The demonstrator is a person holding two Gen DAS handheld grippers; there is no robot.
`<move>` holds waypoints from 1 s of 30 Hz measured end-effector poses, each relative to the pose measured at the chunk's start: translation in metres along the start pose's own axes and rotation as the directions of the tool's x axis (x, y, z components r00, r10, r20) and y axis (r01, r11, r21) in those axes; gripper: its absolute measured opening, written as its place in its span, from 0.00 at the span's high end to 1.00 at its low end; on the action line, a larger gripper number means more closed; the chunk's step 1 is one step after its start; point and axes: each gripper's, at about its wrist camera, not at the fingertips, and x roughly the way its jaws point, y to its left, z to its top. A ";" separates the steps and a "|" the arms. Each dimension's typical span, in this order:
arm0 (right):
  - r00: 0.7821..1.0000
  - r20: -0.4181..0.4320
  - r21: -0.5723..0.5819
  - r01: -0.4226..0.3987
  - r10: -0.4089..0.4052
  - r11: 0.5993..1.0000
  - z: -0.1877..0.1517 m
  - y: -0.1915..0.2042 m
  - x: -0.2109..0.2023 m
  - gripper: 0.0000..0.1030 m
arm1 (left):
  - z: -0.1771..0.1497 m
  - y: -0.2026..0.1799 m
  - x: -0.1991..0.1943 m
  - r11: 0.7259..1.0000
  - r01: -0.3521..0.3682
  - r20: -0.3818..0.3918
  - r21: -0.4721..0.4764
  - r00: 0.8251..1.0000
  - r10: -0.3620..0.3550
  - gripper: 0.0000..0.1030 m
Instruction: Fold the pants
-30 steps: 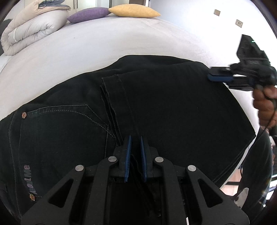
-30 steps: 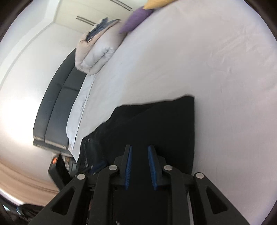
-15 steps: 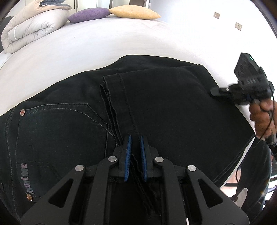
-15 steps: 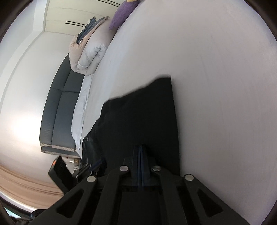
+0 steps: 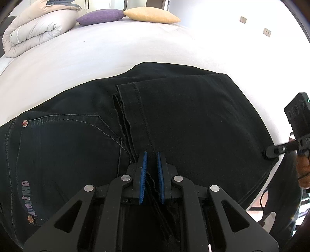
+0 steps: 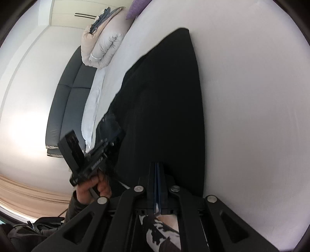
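One pair of black pants (image 5: 193, 116) folded flat on a white bed (image 5: 116, 48), left gripper (image 5: 151, 155) narrowly clamped on the hem layers, right gripper (image 6: 157, 166) fully closed at the fold's edge, grip there unclear, two cushions (image 5: 100, 16), one rolled duvet (image 5: 36, 31)

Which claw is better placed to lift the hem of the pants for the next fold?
Probably left. The left claw is clamped on the hem of the black pants, while the right claw, shut, sits at the pants' folded edge near the bed's side.
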 end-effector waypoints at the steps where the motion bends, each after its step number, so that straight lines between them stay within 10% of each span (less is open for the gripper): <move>1: 1.000 0.007 0.005 0.012 -0.012 1.000 -0.002 -0.002 0.001 1.00 | 0.000 0.000 0.000 1.000 0.000 0.001 -0.001 1.000 0.000 0.90; 11: 0.998 0.052 0.005 -0.019 0.018 1.000 -0.007 -0.016 0.009 1.00 | -0.010 0.028 -0.029 0.982 0.060 0.061 -0.182 0.997 -0.049 0.89; 14: 0.998 0.057 0.008 -0.011 0.010 1.000 -0.007 -0.014 0.010 1.00 | -0.031 0.057 -0.062 0.938 0.144 0.170 -0.315 0.981 -0.094 0.89; 17: 0.998 0.062 0.011 -0.004 0.004 1.000 -0.008 -0.012 0.010 1.00 | -0.060 0.096 -0.096 0.868 0.193 0.259 -0.457 0.963 -0.077 0.74; 19: 0.998 0.066 0.024 -0.012 0.011 1.000 -0.008 -0.014 0.009 1.00 | -0.086 0.126 -0.123 0.793 0.253 0.353 -0.554 0.934 -0.052 0.22; 20: 0.998 0.069 0.028 -0.015 0.013 0.999 -0.008 -0.015 0.009 1.00 | -0.099 0.138 -0.136 0.755 0.285 0.407 -0.591 0.913 -0.026 0.17; 22: 0.997 0.077 0.041 -0.023 0.019 0.999 -0.009 -0.017 0.009 1.00 | -0.128 0.165 -0.159 0.663 0.357 0.498 -0.658 0.867 0.028 0.16; 30: 0.994 0.102 0.071 -0.031 0.024 0.997 -0.010 -0.016 0.006 1.00 | -0.169 0.216 -0.152 0.430 0.463 0.522 -0.775 0.853 0.022 0.16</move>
